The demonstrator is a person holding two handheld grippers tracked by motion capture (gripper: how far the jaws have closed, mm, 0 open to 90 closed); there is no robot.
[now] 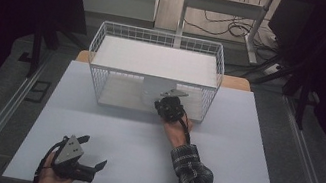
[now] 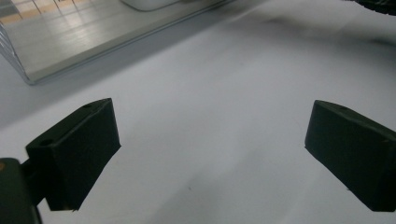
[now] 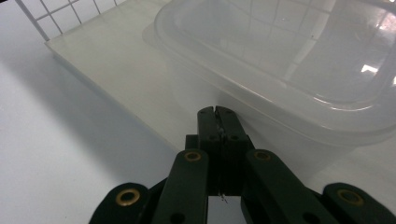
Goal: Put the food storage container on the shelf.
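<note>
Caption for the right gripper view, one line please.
Shut right gripper pointed at a clear plastic container on the lower shelf of a white wire rack.

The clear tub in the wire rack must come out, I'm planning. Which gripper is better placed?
Right gripper: shut, at the tub's rim. The left gripper sits open by the table's near edge.

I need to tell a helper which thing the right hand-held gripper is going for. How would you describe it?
On the white table stands a wire basket with a shelf. Below that shelf sits a clear plastic tub, right before the shut right hand-held gripper. It is the basket's one see-through thing.
</note>
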